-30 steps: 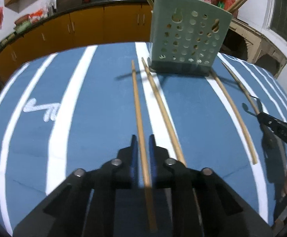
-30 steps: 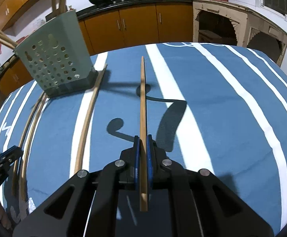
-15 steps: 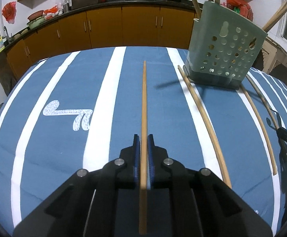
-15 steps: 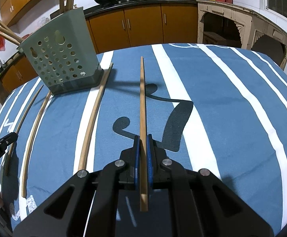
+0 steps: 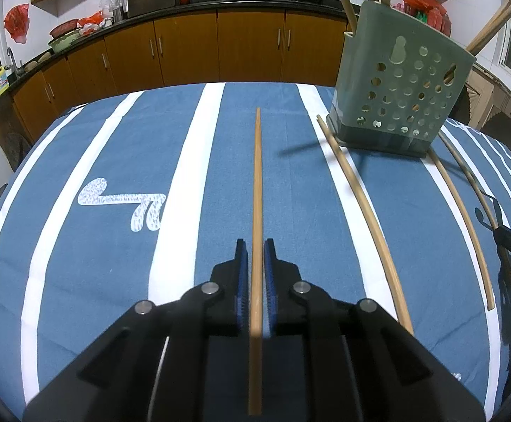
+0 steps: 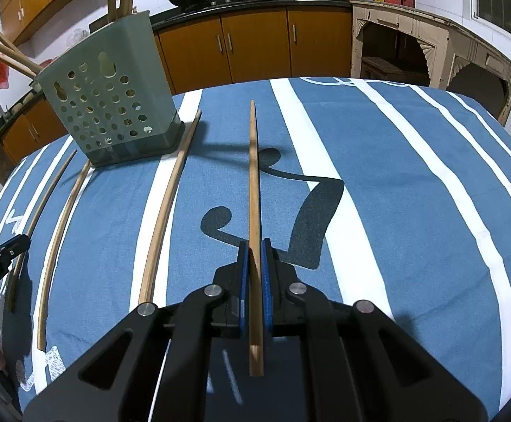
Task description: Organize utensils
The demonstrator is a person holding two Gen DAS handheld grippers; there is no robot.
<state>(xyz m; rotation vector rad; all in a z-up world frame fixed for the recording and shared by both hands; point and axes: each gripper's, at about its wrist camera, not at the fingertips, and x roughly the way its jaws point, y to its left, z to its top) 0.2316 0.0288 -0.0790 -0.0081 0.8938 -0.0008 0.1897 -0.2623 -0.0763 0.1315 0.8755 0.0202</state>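
Both hands are at the carry step of sorting the chopsticks: each has one stick lifted off the blue striped tabletop [image 5: 79, 161], and the green perforated holder [image 5: 399, 95], which already has several sticks leaning out of its top, is the likely destination. The left hand-held gripper [image 5: 255, 270] is nearly shut, its blue pads closed on a chopstick [image 5: 257, 190] that runs straight ahead between the jaws, with its far tip raised over the cloth. The right hand-held gripper [image 6: 253, 274] is clamped just as narrowly on its own chopstick [image 6: 252, 176], whose shadow falls on the cloth below, so it is clear of the surface. Three more loose sticks [image 6: 165, 211] lie on the tabletop beside the holder and are not yet picked up. The next move probably calls for tipping a held stick toward upright and bringing its lower end over the holder's open top before letting go, one hand at a time, so the two sticks do not cross.
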